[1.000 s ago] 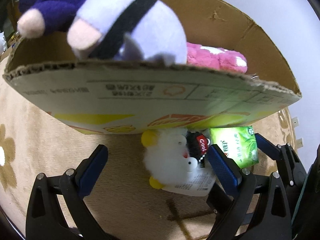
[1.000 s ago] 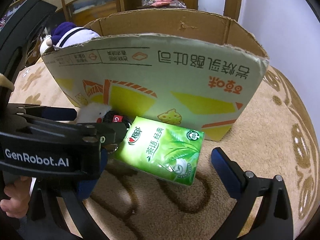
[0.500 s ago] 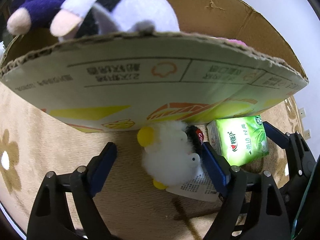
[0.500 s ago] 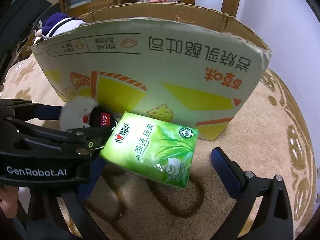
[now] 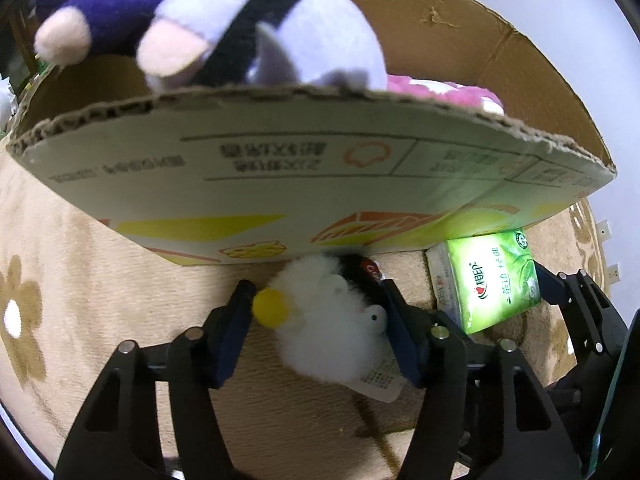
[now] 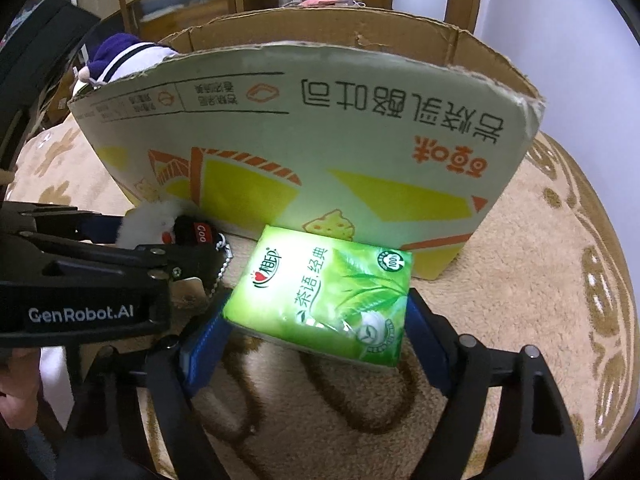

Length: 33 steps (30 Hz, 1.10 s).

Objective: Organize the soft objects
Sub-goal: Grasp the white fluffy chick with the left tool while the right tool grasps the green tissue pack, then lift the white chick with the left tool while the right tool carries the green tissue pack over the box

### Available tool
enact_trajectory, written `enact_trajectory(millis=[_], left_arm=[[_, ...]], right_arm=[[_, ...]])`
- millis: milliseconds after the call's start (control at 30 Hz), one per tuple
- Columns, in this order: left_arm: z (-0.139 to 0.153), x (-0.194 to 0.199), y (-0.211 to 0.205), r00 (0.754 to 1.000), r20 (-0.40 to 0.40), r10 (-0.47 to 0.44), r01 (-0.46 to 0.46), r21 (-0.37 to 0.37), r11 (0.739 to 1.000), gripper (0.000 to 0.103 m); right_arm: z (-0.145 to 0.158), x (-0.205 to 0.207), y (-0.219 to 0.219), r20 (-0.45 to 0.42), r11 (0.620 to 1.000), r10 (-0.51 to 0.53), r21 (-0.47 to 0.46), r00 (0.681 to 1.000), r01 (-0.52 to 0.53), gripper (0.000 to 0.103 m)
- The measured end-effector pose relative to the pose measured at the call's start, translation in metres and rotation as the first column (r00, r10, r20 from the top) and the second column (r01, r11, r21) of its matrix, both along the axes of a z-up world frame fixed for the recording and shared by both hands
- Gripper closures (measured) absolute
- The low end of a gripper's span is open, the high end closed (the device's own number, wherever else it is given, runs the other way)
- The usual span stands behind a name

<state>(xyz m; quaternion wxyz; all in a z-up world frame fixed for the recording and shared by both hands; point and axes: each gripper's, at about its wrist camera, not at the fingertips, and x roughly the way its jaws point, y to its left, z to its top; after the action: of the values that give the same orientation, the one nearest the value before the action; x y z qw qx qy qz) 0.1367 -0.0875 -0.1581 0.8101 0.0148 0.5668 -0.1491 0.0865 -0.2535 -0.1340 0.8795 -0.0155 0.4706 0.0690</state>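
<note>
Both sets of jaws have come in since a second ago, when they stood wide around their targets, and both are closing right now. On the left gripper point(image 5: 318, 316) the blue pads point(image 5: 236, 320) have drawn up against the flanks of the white fluffy toy point(image 5: 332, 328), one pad at its yellow foot, the other by its face; the fur looks barely dented, so call it first contact and not a firm grasp. On the right gripper point(image 6: 316, 328) the pads point(image 6: 426, 332) sit just at the two short sides of the green tissue pack point(image 6: 320, 292), touching or nearly so, and I cannot tell if they are pressing yet. Both things lie on the beige patterned rug point(image 6: 520, 320), hard against the front wall of the cardboard box point(image 6: 320, 152), the toy to the left of the pack. My read on handling: the toy is feather-light and squashy, so squeeze deep across the body, clear of the paper tag and the bead chain point(image 6: 222, 268) trailing from it. The pack is light too, with a slick wrapper that gives under pressure; hold it mid-height across the narrow sides so it cannot pivot. Inside the box a purple and white plush point(image 5: 224, 28) leans over the rim, with a pink plush point(image 5: 444, 92) beyond.
</note>
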Motion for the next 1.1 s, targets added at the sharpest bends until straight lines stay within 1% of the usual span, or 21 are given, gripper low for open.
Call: enact_trajectory(millis=[33,167,233,267,400,533,733,800,867,967,1100], left_arm=[[0.0,0.0,0.001,1.0,-0.002,-0.004,0.004,-0.006,1.0,0.049],[0.003,-0.003,0.003,1.0,-0.001,-0.026,0.026,-0.01,1.0,0.057],[0.002,-0.003,0.002,0.999,-0.011,-0.039,0.039,-0.029,0.999,0.067],[0.004,-0.003,0.0,0.999,-0.015,-0.042,0.041,-0.035,0.999,0.068],[0.007,-0.006,0.002,0.999,-0.004,-0.053,0.052,-0.028,0.998,0.069],[0.01,-0.012,0.002,0.999,-0.003,-0.046,0.045,-0.035,0.998,0.07],[0.016,-0.017,0.003,0.999,0.011,-0.036,0.036,-0.021,0.999,0.07],[0.021,-0.02,0.006,0.999,0.023,-0.028,0.029,-0.017,0.999,0.07],[0.025,-0.028,0.013,0.999,0.033,-0.018,0.019,-0.022,1.0,0.07],[0.032,-0.034,0.013,0.997,0.072,-0.015,0.014,0.007,1.0,0.07],[0.048,-0.043,0.016,0.994,0.111,-0.006,0.005,0.016,1.0,0.07]], right_arm=[[0.0,0.0,-0.001,0.0,1.0,-0.002,0.003,1.0,0.002,0.017],[0.002,-0.001,-0.007,0.0,1.0,-0.013,0.009,1.0,0.013,0.017],[0.004,0.0,-0.012,-0.002,1.0,-0.022,0.009,1.0,0.022,0.017],[0.005,0.0,-0.014,-0.003,1.0,-0.028,0.007,1.0,0.028,0.017],[0.011,-0.003,-0.02,0.0,0.999,-0.052,0.008,0.999,0.052,0.017],[0.017,-0.008,-0.021,0.009,0.998,-0.06,0.011,0.998,0.06,0.018],[0.026,-0.018,-0.031,0.032,0.998,-0.066,0.016,0.997,0.065,0.018],[0.026,-0.021,-0.022,0.044,0.998,-0.068,0.017,0.997,0.068,0.018],[0.029,-0.025,-0.024,0.056,0.997,-0.07,0.022,0.996,0.069,0.018],[0.037,-0.033,-0.023,0.081,0.997,-0.074,0.031,0.994,0.071,0.018],[0.046,-0.039,-0.022,0.112,0.996,-0.081,0.041,0.99,0.077,0.018]])
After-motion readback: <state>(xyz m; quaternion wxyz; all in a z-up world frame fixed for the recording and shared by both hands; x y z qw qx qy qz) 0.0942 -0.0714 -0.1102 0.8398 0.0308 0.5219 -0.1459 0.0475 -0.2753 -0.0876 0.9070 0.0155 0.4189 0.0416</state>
